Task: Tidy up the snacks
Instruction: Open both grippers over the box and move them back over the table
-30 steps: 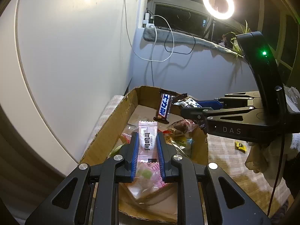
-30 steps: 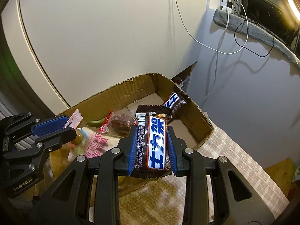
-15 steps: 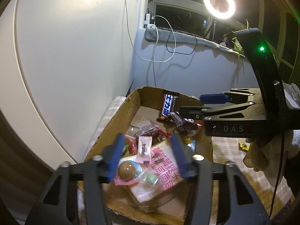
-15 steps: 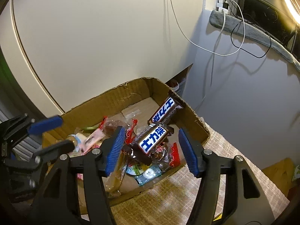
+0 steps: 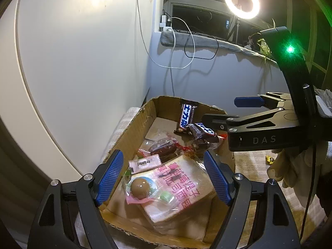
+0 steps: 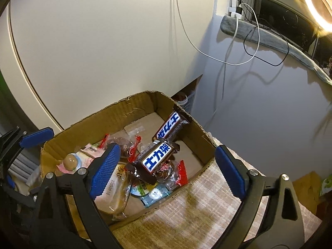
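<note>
Snacks are lying in the cardboard box (image 6: pixel 87 124), two chocolate bars (image 6: pixel 157 158) counted; only left wrist view is showing a yellow candy (image 5: pixel 269 159) on the tabletop (image 5: pixel 249 161); left gripper (image 5: pixel 164 178) and right gripper (image 6: pixel 168 171) are opening, both empty.

My left gripper (image 5: pixel 162 178) is tilted downward, jaws opening, nothing pinched between the blue pads. My right gripper (image 6: pixel 166 172) is angled down too, jaws spreading wide, pads clear of everything. A pale gloved hand (image 5: pixel 294 166) holds the right gripper from beneath.
</note>
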Tool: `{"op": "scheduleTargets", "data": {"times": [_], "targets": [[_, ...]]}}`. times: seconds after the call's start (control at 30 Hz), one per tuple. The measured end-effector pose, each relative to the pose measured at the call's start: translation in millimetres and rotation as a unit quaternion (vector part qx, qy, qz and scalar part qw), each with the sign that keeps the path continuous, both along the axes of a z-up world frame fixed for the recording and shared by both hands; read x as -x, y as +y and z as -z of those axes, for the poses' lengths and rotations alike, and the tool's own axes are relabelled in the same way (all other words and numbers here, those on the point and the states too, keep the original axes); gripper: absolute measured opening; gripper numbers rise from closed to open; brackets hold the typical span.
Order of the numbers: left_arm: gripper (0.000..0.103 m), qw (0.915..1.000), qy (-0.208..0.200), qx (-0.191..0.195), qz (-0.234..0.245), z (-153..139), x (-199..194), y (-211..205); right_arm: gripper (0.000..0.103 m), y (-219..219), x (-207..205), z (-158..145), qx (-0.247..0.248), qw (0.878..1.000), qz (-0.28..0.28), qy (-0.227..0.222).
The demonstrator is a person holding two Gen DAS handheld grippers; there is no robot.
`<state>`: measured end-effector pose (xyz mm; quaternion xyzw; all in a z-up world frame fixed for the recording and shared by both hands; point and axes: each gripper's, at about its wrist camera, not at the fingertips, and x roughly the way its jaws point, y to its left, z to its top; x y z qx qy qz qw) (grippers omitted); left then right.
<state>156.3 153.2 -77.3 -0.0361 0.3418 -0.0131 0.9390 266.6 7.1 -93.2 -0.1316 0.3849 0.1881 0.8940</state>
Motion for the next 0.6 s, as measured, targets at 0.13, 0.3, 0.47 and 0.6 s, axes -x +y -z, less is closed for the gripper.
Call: {"op": "scheduleTargets", "data": {"times": [0.13,0.3,0.47,0.6], "targets": [[0.080,1.0000,-0.004,-0.002,0.002,-3.3,2.3,-4.1,0.095,-8.7,4.3,-3.4,-0.006,1.000,0.010,-0.001],[0.080,0.9999,-0.009,-0.002,0.005,-8.5,5.8,-10.3,0.095,-20.0,11.9,-9.6,-0.012,1.000,0.019,-0.004],[0.080,0.9998,-0.014,-0.005,0.012,-14.1,10.0,-20.7,0.095,-32.2,22.3,-17.7,-0.017,0.999,0.027,-0.011],[0.080,0.9997,-0.016,-0.005,0.019,-17.4,13.2,-29.6,0.095,-43.7,31.1,-23.0,-0.022,0.999,0.035,-0.014]]}}
